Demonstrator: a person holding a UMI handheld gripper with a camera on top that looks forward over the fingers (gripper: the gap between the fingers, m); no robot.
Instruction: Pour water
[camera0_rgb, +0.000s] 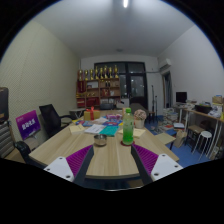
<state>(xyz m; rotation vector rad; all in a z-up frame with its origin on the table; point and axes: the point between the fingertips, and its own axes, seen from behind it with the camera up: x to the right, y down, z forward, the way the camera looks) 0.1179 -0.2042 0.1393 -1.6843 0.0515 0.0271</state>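
Wood table (105, 160); green bottle (127, 127) upright, axis vertical; gripper (107, 160) wide open, empty.

I see my gripper (110, 163) with its fingers (76, 160) spread apart and nothing between them, pads facing inward. Just ahead on the wooden worktop (110, 155) stands a green bottle (127, 129), with a small dark cup (99, 141) beside it. Beyond them, papers (100, 126) lie scattered, and shelves (101, 88) line the far wall.
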